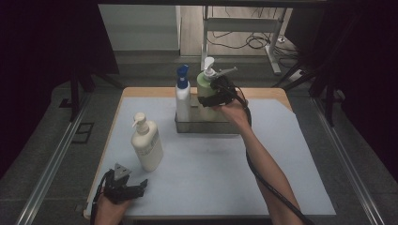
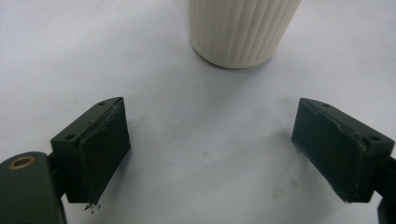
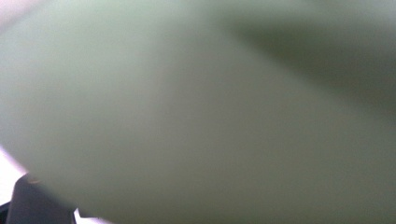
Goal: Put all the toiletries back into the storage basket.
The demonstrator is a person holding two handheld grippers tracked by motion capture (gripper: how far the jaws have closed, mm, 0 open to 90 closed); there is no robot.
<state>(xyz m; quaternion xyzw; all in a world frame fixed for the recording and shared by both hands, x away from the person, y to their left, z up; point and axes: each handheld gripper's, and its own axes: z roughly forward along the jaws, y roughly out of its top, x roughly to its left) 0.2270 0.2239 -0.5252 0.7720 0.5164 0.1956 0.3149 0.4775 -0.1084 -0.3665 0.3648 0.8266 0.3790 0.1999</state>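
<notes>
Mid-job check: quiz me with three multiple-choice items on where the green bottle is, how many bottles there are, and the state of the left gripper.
1. Where is the green pump bottle?
A. lying on the mat
B. at the metal bin, beside the blue-capped bottle
C. on the floor

2. How many bottles are there?
A. two
B. three
C. five

3. How is the left gripper?
A. open, nothing between the jaws
B. shut on the cream bottle
C. shut on a cloth

Answers:
1 B: in the high view it stands upright at the bin with the right gripper on it.
2 B: green, blue-capped and cream.
3 A: the left gripper view shows the jaws wide apart over bare mat, the cream bottle ahead of them.
</notes>
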